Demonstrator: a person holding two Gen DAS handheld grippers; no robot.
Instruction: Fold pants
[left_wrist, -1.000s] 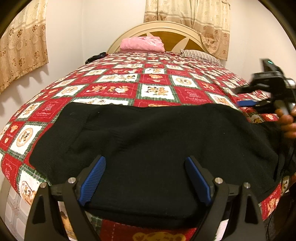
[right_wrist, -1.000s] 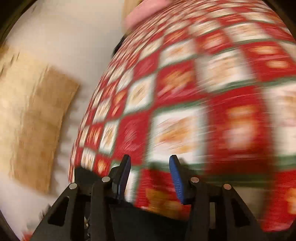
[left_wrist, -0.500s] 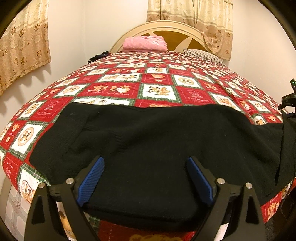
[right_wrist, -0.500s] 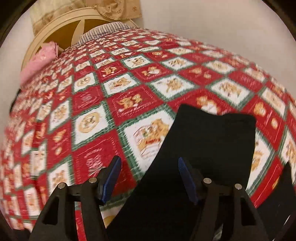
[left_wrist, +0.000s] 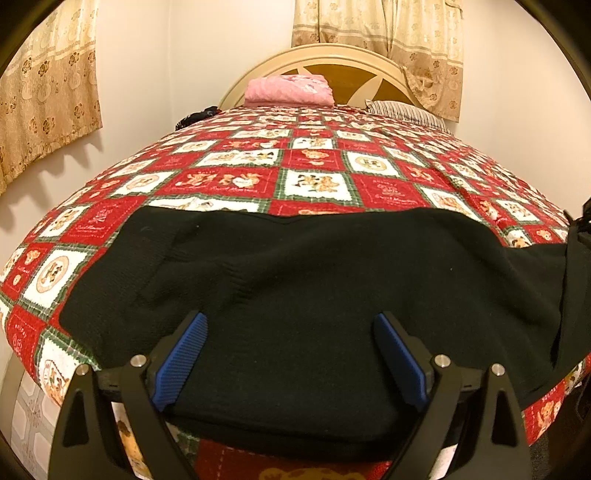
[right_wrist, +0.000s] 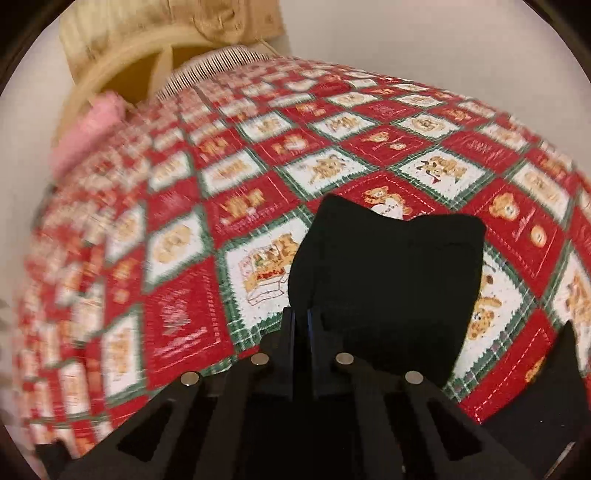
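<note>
Quilted bed (left_wrist: 229, 181) bears black pants (left_wrist: 314, 280), right hand-held gripper (right_wrist: 301, 321) pinching them.

No word, number or brand can be made out with any certainty. The red squares of the bedspread (left_wrist: 388, 192) carry thin pale script around their small motifs, and it looks like writing, but in the left wrist view it is too small and too curved to read. In the right wrist view the same bedspread (right_wrist: 476, 147) shows similar faint lines on its red squares, blurred beyond reading. The pink folded cloth (left_wrist: 290, 88) bears a pale print with no clear letters.
</note>
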